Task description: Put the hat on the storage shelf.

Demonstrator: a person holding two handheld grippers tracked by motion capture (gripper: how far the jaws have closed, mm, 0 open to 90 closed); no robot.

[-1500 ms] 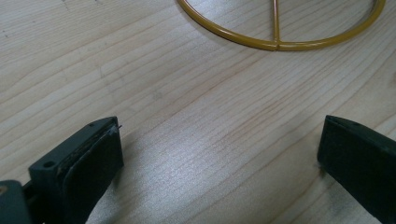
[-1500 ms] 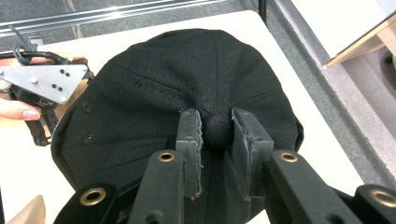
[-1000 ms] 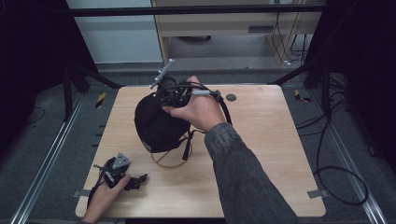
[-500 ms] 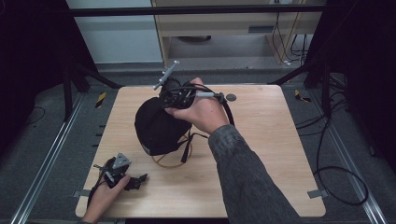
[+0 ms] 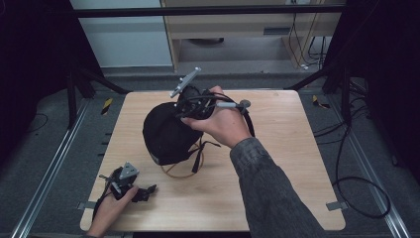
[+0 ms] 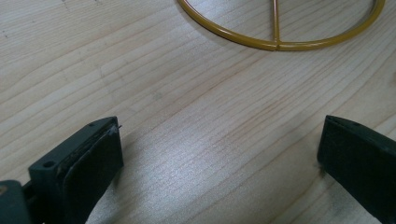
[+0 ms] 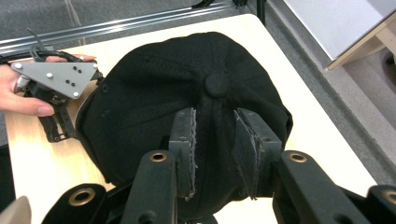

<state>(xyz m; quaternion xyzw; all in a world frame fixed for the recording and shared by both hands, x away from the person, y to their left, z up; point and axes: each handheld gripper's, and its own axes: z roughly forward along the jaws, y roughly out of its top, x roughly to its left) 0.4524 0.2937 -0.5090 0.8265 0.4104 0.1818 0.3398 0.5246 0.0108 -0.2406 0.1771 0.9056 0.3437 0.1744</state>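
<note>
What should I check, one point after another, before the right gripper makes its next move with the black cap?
1. Right gripper has cloth of the black cap between its pads: ok, the jaws pinch a fold just below the top button.
2. Jaws steady: not ok, they have just been opening a little, with the cloth between them.
3. Cap sits on the yellow wire stand: cannot tell, the cap hides most of it.
4. Left gripper apart from the cap: ok, it lies open near the table's front left corner.
5. Right gripper's cable free: cannot tell, the hand hides part of it.
</note>
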